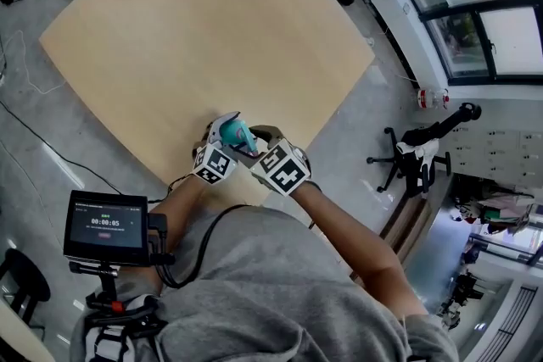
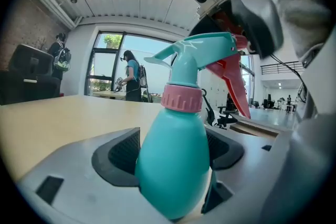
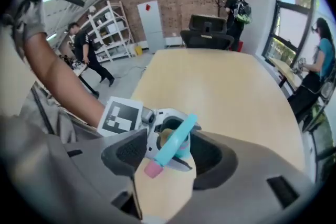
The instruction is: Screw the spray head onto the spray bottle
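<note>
Between the jaws of the left gripper [image 2: 173, 150] stands the spray bottle [image 2: 173, 183], a smooth teal body, pear-shaped, wide near the jaw roots and narrowing upward to its neck. Both dark pads [image 2: 122, 152] press its flanks, one on each side, so the left gripper is clamped on the bottle's lower body, and the bottle rises roughly upright out past the jaw tips.

On the neck, above those jaws, sits a ribbed pink collar [image 2: 181, 98], its lower edge meeting the teal shoulder with no gap showing. Over the collar is the spray head [image 2: 202, 52], also teal, with a pointed tail out to one side. On the other side a red trigger [image 2: 232, 86] hangs down at a slant beneath the nozzle end.

From the right gripper's view the head is seen from above as a long teal bar [image 3: 178, 136] ending in a pink nozzle tip [image 3: 153, 169]. It lies slantwise in the gap between the jaws of the right gripper [image 3: 170, 157]. These jaws stand spread; the far pad is clear of the head, while the nozzle tip lies close beside the near pad [image 3: 125, 152], and neither pad is seen to press on it. Past the jaws, the left gripper's marker cube [image 3: 119, 115] sits just beside the bottle.

In the head view both grippers meet over the near edge of the pale wooden table [image 1: 212, 38], the teal head showing just beyond their jaws. Whether the bottle's base rests on the tabletop cannot be told.
</note>
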Available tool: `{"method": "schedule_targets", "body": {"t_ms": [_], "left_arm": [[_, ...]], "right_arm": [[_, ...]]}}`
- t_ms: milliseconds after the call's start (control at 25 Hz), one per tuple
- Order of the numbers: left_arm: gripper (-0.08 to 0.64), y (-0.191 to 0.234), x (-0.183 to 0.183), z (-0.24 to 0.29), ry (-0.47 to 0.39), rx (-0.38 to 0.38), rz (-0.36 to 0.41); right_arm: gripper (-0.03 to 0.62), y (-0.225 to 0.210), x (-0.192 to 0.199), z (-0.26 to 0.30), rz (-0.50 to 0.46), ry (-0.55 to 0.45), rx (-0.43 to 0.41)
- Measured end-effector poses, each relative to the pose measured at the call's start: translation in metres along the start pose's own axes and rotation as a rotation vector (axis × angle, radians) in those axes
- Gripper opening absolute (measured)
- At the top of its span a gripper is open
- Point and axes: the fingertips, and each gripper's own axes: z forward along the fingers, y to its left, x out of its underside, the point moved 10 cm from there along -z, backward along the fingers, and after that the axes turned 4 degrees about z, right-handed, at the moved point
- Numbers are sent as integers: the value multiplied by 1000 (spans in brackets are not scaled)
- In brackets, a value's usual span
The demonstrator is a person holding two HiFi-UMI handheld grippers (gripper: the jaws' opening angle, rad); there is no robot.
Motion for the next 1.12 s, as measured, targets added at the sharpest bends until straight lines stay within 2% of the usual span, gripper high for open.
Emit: {"method": "schedule_targets", "body": {"t_ms": [80,160,240,360,400,440,520,640,760,840,880,1000,1120], "left_arm": [[350,3,0,1,-4,73,14],[350,7,1,1,-6,154,31],[350,12,2,0,-2,225,44],[350,17,2,-1,7,297,55],[350,18,1,-1,9,311,57],[350,19,1,-1,12,323,58],[350,21,1,0,16,336,58],[350,23,0,3,19,344,61],[351,22,0,5,20,347,61],[351,21,-1,6,17,345,60],[350,20,-2,7,14,343,59],[351,18,-3,6,7,331,53],[351,16,-2,3,-9,286,19]], "right_arm": [[239,2,-10,-25,-112,-29,-78],[239,3,-23,-49,-327,-16,-150],[239,4,-34,-64,-676,68,-149],[239,7,-36,-59,-1270,269,-66],[239,8,-34,-53,-1417,314,-57],[239,11,-32,-45,-1521,335,-71],[239,17,-30,-30,-1655,347,-138],[239,16,-20,-6,-1774,409,-201],[234,8,-12,15,-1782,418,-194],[124,4,-13,22,-1692,386,-183],[124,3,-15,22,-1609,375,-180],[120,-4,-20,21,-1265,350,-157],[120,-15,-17,20,-768,273,-104]]}}
